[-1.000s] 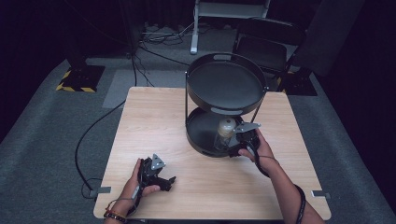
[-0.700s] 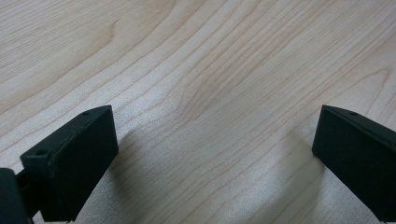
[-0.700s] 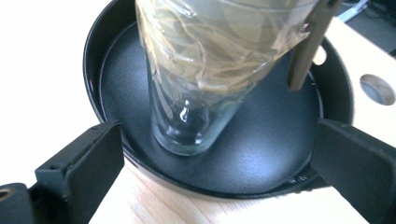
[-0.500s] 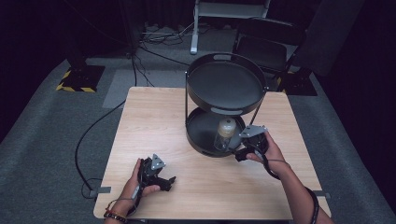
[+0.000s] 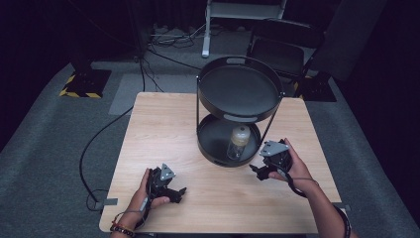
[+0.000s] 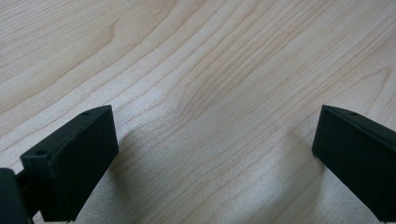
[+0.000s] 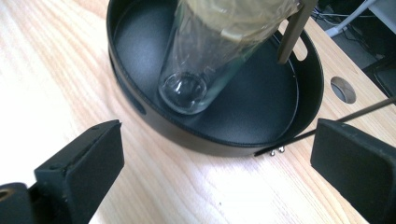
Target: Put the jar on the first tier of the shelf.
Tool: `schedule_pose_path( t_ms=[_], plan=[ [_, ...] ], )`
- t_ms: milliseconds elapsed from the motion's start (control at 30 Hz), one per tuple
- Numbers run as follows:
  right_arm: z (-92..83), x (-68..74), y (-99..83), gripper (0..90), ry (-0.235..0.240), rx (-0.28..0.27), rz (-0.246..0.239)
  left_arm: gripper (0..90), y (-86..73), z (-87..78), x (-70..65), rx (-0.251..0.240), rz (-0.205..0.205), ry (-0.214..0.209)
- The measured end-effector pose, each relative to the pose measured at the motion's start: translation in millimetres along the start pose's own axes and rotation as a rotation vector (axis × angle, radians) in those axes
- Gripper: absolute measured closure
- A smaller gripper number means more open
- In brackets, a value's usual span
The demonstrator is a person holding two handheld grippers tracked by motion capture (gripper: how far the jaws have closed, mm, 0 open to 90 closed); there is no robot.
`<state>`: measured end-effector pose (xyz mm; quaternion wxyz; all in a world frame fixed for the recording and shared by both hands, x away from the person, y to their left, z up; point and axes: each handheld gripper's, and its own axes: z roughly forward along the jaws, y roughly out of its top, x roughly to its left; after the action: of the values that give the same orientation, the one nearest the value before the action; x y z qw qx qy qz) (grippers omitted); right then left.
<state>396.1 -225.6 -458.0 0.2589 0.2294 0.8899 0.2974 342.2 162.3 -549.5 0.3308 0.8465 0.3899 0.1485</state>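
Holding the right gripper (image 5: 258, 171) just off the rim of the two-tier stand (image 5: 218, 157), I am keeping its jaws spread wide with nothing between them. A clear jar (image 5: 237, 142) (tan lid on) is standing upright in the lower tray, apart from my jaws, so I judge the placing done and only the pull-away left. My left gripper (image 5: 179, 194) is resting low over the bare wooden table (image 5: 163, 124), jaws equally wide and gripping nothing.
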Motion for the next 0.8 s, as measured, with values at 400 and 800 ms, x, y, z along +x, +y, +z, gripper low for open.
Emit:
schedule_pose_path(
  t_ms=[400,800],
  plan=[
    [-9.9,8.0,-24.9,2.4,-0.011,0.012,0.001,0.0,0.0,0.0,0.0,0.000,0.000,0.000],
    [-14.0,15.6,-51.4,2.4,-0.006,0.035,0.016,0.0,0.0,0.0,0.0,-0.001,0.000,-0.001]
  ],
)
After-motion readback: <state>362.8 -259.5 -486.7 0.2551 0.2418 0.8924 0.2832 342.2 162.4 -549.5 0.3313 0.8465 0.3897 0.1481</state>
